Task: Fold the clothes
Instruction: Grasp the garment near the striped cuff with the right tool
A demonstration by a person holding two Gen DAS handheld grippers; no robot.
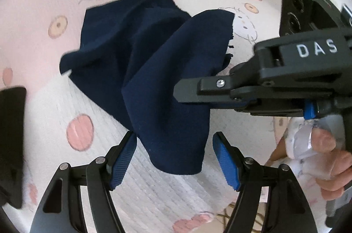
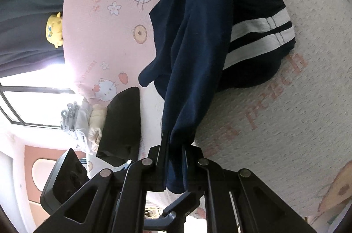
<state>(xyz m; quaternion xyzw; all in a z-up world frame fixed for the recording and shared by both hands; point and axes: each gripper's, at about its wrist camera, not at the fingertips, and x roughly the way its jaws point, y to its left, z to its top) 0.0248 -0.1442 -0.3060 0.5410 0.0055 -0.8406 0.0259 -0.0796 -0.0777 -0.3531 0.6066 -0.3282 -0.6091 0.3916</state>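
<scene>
A bed (image 1: 167, 193) under a pink and white cartoon-cat sheet (image 2: 105, 19) fills both views and carries everything here. On it lies the navy garment (image 2: 198, 34), a pair of shorts or trousers with two white side stripes (image 2: 259, 30), bunched rather than flat, its gathered waistband lying toward the far side in the right wrist view. One corner is lifted off the sheet toward the cameras.

The right gripper (image 1: 182, 91) is clamped narrow on that raised cloth; in its own view the fabric runs down between the closed fingers and hangs out below them. The person's hand (image 1: 330, 158) grips its handle at the right edge of the left wrist view, well clear of the garment. The left gripper (image 1: 173, 158) stands wide, its blue pads (image 1: 123, 162) on either side of the hanging hem; the left pad sits just beside the cloth and the right pad is apart from it.

A black folded item (image 2: 123, 122) lies near the bed's edge to the left of the garment, with pale crumpled cloth (image 2: 88, 122) just past it. A small yellow plush toy (image 2: 54, 29) sits at the bed's far left border against a dark surface.

Bare sheet lies open on the garment's right and in front of it; the left side is narrower.
</scene>
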